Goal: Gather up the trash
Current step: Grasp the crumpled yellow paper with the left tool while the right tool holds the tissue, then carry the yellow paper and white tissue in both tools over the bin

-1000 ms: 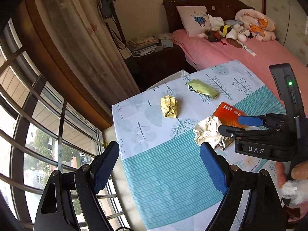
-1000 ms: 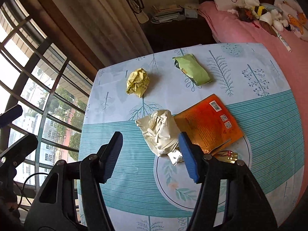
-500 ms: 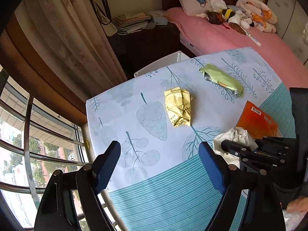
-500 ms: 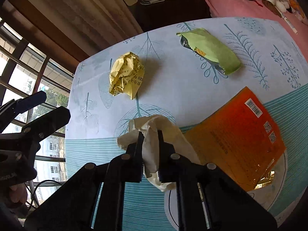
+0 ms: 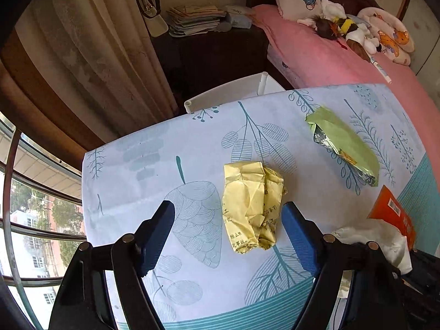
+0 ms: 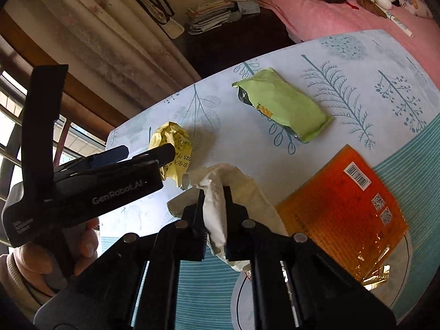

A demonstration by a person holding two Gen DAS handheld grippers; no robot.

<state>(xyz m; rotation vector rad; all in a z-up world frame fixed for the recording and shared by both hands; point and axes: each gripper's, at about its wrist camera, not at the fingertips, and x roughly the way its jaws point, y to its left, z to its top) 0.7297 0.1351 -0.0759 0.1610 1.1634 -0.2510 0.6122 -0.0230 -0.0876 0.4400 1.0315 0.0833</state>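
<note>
A crumpled yellow paper ball (image 5: 251, 206) lies on the leaf-print tablecloth (image 5: 165, 165). My left gripper (image 5: 229, 225) is open, its blue pads on either side of the ball's near end, not touching it. In the right wrist view my right gripper (image 6: 214, 203) is shut on a crumpled white tissue (image 6: 217, 192), lifted a little off the cloth. The left gripper (image 6: 145, 152) shows there from the side, over the yellow ball (image 6: 176, 151). A green snack wrapper (image 6: 283, 104) and an orange packet (image 6: 343, 203) lie flat further right.
A white bin's rim (image 5: 228, 92) shows just beyond the table's far edge. Behind it stand a dark nightstand with stacked papers (image 5: 195, 19), a curtain at the left and a pink bed (image 5: 330, 55) with soft toys. A barred window (image 5: 27, 220) runs along the left.
My left gripper moved forward over the table until its open pads flank the yellow ball. My right gripper closed on the white tissue and has raised it slightly.
</note>
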